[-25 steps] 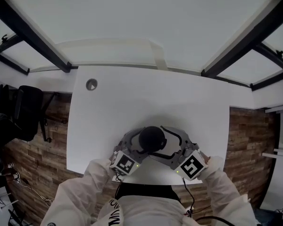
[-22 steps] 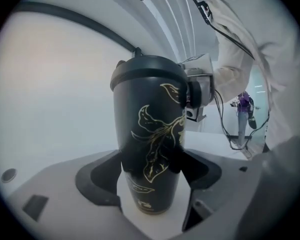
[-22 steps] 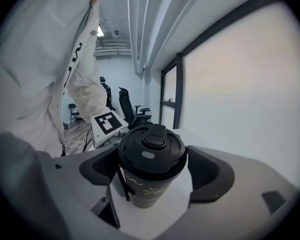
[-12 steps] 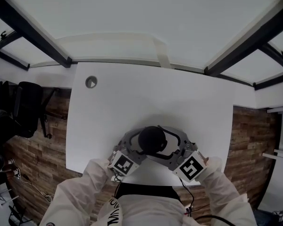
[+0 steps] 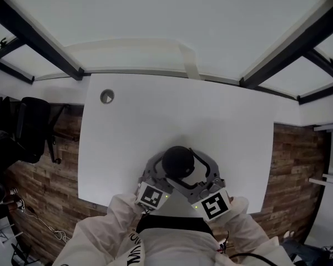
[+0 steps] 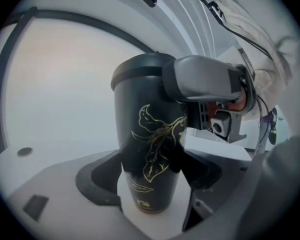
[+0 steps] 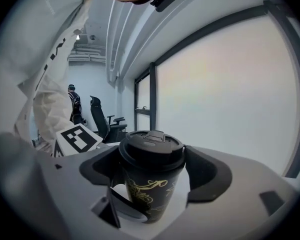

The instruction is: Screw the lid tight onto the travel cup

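The person's white sleeves [image 5: 108,226] come in low over the near edge of the white table [image 5: 155,121], a gripper in each hand. Just in from that edge, about midway along it, the black travel cup [image 6: 147,149] with gold leaf drawings stands upright. The left gripper [image 6: 151,176] has its jaws closed in on the cup's lower body, one on each side, close to the base. Higher up, the right gripper [image 7: 154,170] has the black lid [image 7: 151,143] seated on the cup and clamped between its jaws, which press against the rim from both sides. Beyond the cup the tabletop runs bare to a round grommet [image 5: 107,97] near the far left corner.
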`<state>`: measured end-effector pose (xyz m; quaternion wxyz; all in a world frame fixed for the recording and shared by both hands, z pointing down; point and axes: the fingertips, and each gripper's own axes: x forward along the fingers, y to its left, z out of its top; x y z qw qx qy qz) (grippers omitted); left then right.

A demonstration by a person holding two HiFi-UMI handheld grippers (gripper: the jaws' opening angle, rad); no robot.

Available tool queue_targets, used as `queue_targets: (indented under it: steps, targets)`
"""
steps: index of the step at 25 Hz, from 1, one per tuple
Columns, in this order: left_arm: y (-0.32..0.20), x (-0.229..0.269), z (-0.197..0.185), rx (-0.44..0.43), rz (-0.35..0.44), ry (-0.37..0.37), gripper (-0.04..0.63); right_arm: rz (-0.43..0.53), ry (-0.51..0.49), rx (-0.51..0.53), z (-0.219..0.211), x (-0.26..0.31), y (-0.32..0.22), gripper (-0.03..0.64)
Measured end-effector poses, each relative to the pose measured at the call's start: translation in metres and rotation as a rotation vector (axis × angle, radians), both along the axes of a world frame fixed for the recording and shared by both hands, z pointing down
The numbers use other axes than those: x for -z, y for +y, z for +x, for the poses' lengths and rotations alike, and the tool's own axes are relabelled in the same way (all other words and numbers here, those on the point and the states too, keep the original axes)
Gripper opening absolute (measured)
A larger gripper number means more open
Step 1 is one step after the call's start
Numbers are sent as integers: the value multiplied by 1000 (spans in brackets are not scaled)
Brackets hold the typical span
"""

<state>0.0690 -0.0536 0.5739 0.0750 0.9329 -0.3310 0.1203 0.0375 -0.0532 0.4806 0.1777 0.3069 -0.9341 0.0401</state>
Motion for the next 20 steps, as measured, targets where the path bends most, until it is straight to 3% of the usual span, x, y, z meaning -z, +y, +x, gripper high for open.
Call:
queue_targets:
  steps: [9,12,16,20]
  targets:
    - [-2,1,2,123,26,-2,368,51,13,-278,5,4,-5,411]
    - [0,-1,0,123,28,-7,368,59,-5,-307,2,5,-3,411]
    - [0,0,5,50,39,-5,369,38,-147,-248,7,19,-1,411]
    - [1,3,7,-63,57,-5,369,-8,-150,-45,14,20,0,411]
